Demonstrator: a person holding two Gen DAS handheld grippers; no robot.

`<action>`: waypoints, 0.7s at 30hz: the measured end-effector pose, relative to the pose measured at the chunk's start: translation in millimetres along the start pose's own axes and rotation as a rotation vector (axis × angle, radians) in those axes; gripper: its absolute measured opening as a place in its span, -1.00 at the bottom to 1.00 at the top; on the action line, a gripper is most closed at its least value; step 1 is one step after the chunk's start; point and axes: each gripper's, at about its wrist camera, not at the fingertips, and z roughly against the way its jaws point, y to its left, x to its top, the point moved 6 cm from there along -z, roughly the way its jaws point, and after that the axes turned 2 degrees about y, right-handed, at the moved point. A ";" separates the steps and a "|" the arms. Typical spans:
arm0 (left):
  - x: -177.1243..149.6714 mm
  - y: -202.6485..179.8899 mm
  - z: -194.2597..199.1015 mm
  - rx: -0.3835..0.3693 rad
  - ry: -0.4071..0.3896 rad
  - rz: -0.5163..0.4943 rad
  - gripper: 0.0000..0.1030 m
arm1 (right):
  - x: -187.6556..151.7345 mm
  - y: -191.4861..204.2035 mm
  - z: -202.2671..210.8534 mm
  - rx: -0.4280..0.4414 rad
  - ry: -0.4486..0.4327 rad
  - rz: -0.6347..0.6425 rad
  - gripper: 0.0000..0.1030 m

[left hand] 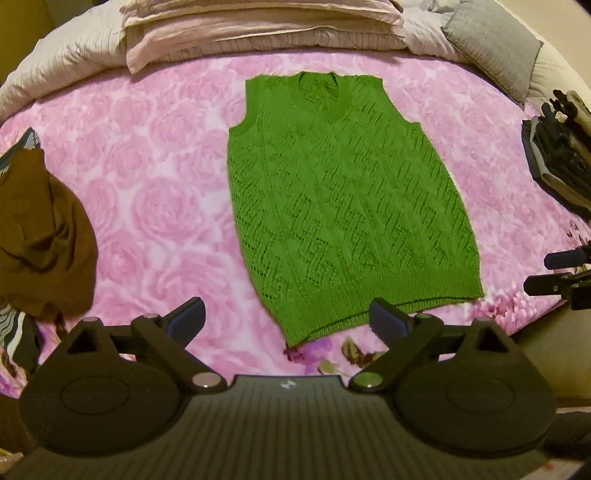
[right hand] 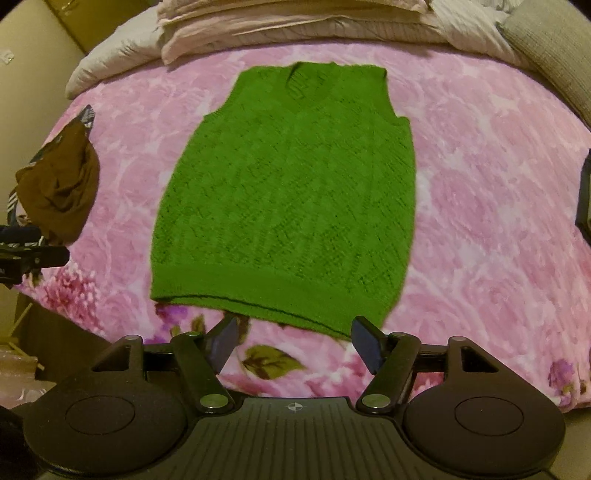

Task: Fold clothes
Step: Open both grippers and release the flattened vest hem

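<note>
A green knitted sleeveless vest (left hand: 340, 199) (right hand: 288, 206) lies flat and spread out on a pink rose-patterned bedspread (left hand: 147, 206) (right hand: 480, 206), neckline away from me and hem toward me. My left gripper (left hand: 286, 319) is open just short of the hem's near left corner, with nothing between its fingers. My right gripper (right hand: 295, 341) is open too, its fingertips at the hem's lower edge, holding nothing. Each gripper shows at the edge of the other's view: the right gripper (left hand: 561, 273) at far right, the left gripper (right hand: 26, 251) at far left.
A crumpled brown garment (left hand: 40, 236) (right hand: 62, 192) sits at the bed's left side over striped cloth. A pile of dark clothes (left hand: 557, 158) lies at the right. Folded pale bedding (left hand: 258, 29) (right hand: 295, 26) and a grey pillow (left hand: 495, 51) fill the head of the bed.
</note>
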 end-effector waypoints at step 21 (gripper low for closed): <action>1.0 -2.9 7.5 -0.021 -0.017 -0.001 0.84 | -1.8 -7.9 1.7 -0.063 0.035 -0.009 0.28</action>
